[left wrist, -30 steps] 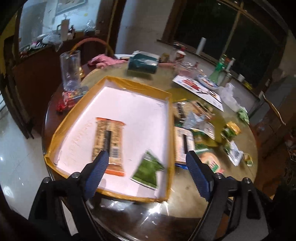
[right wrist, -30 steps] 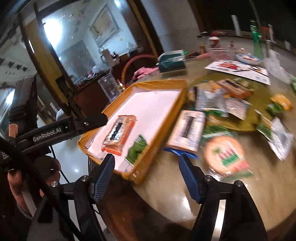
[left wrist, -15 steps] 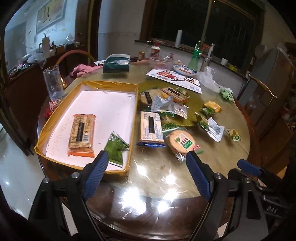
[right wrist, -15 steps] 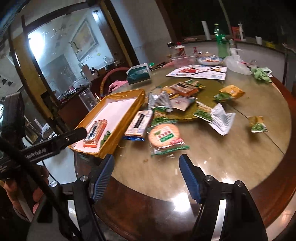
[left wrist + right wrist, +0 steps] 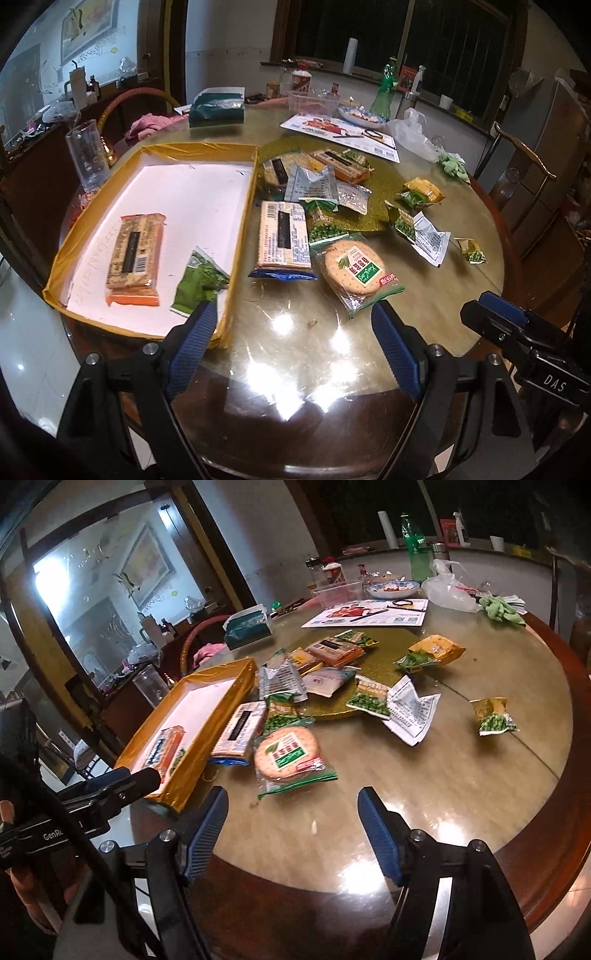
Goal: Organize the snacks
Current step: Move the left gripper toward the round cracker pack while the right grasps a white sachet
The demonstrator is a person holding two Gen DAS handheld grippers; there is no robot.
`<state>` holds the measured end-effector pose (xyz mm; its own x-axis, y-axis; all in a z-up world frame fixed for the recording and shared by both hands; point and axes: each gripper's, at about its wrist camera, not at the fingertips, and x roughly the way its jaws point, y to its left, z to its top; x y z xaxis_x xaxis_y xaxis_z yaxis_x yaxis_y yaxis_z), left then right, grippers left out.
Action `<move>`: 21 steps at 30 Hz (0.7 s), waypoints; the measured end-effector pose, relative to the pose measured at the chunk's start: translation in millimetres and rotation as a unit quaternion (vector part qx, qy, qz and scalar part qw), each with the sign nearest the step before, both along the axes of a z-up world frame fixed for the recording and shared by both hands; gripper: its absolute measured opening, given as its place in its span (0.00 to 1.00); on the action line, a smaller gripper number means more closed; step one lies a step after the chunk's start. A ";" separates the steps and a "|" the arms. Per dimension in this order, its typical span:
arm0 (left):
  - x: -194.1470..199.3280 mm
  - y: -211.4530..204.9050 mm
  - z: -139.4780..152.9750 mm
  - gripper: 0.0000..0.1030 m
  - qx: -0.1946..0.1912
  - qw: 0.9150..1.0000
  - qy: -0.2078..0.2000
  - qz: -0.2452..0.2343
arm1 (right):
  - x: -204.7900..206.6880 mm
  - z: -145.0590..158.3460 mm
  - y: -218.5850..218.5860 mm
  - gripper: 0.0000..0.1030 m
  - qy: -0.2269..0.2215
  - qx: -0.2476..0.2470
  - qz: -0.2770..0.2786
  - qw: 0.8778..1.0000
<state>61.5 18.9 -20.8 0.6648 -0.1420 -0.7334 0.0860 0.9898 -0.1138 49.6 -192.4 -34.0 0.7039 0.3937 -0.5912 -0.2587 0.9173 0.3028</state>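
Blue-padded, both my left hand-held gripper [image 5: 291, 347] and right hand-held gripper [image 5: 291, 830] hang open; the right should straddle the round green-labelled cracker packet [image 5: 287, 757] squarely.

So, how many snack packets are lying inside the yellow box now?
2. An orange cracker packet lies toward the left of the yellow box, and a green packet lies near its right wall. None seems hidden.

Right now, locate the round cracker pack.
The round cracker pack lies on the table, right of the blue-edged biscuit pack, just ahead of both open grippers.
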 end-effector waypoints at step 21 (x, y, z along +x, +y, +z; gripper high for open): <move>58.4 -51.8 -33.4 0.83 0.005 0.997 0.072 -0.026 | 39.1 3.0 -38.6 0.71 0.002 -0.021 -0.050 0.999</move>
<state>119.9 -32.9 -54.1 0.5441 -0.1664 -0.8223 0.1212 0.9854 -0.1192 88.7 -231.0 -31.0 0.7359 0.2966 -0.6087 -0.1637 0.9502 0.2651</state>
